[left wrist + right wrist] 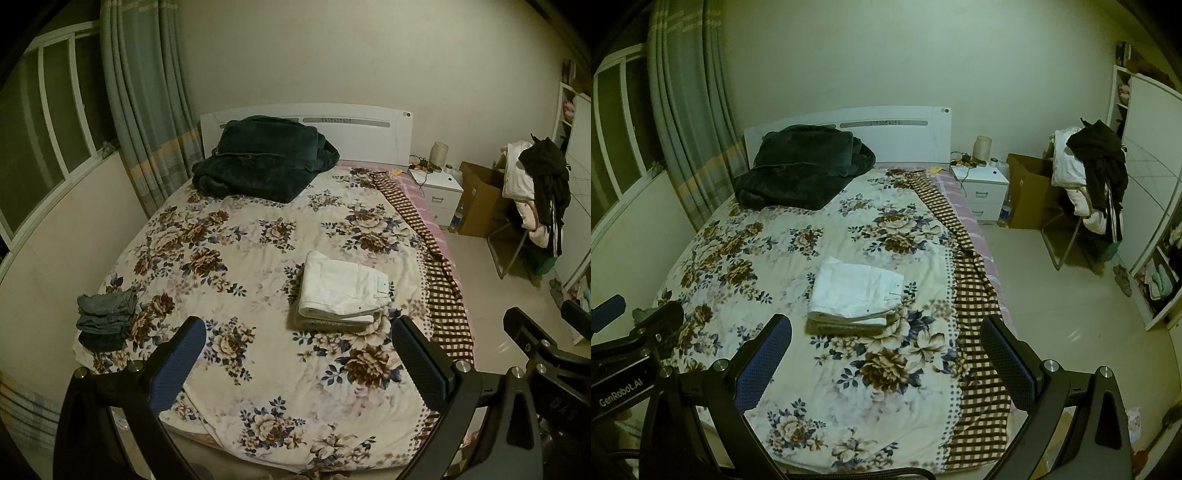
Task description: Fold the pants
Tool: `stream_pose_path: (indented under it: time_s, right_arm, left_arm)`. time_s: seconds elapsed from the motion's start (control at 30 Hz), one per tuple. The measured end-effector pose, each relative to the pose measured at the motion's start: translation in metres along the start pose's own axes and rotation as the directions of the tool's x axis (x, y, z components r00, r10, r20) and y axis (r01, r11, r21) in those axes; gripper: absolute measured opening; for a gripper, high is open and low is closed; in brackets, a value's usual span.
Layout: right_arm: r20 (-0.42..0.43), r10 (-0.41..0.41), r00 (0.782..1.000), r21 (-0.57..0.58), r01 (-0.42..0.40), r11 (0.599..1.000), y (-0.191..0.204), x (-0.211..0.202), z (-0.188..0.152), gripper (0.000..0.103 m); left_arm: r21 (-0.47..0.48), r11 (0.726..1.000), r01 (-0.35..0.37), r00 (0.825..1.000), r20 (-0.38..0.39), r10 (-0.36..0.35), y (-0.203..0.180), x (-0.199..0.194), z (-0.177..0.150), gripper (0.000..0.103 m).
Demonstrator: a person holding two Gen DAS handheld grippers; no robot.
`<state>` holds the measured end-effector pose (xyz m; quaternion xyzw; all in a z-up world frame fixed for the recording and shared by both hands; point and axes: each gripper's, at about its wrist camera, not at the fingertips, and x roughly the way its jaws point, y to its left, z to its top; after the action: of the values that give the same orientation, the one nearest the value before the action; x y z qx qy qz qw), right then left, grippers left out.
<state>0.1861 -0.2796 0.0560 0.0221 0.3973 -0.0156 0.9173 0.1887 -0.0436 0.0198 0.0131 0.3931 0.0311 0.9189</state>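
Dim light here, and both views are cut off at the bottom by the tool frames, so the foot of the bed [221, 424] is partly lost. Left gripper [295, 354] spread wide, nothing between its blue pads, hanging over the floral cover. Right gripper [886, 354] just as wide, also empty, touching nothing. Beyond them, the white pants [341, 291] lie folded in a neat stack on the cover, right of centre; what sits under them is hard to make out. A small pile of grey clothes [105, 319] sits at the left edge. Farther back, a dark blanket [264, 158] is heaped against the headboard [351, 122].
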Motion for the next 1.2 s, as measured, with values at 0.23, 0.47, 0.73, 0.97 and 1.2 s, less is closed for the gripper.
stream_pose_path:
  time_s: [0.23,0.47,0.73,0.97,1.2]
  right_arm:
    - [-0.006,-0.002,1.0,-0.002,0.002,1.0,0.001,0.001,-0.001,0.103]
    - [-0.014,-0.001,1.0,0.003,0.001,1.0,0.002,0.003,-0.005,0.103]
    - [-0.021,-0.007,1.0,0.003,0.007,1.0,0.002,0.005,-0.01,0.103]
    - [-0.046,-0.008,0.999,0.009,0.008,1.0,-0.002,0.01,-0.015,0.103]
    - [-0.07,-0.001,0.998,0.012,0.002,1.0,-0.006,0.015,-0.017,0.103]
  left_arm:
    - [0.005,1.0,0.001,1.0,0.0,-0.001,-0.001,0.0,0.0,0.103]
    - [0.006,1.0,-0.001,1.0,-0.003,0.001,-0.003,0.0,0.0,0.103]
    - [0.009,1.0,-0.005,1.0,-0.003,0.005,-0.006,0.0,0.001,0.103]
    - [0.031,1.0,-0.008,1.0,-0.019,0.008,0.011,0.0,-0.004,0.103]
    - [0.063,0.998,-0.001,0.999,-0.045,0.004,0.007,0.005,-0.006,0.103]
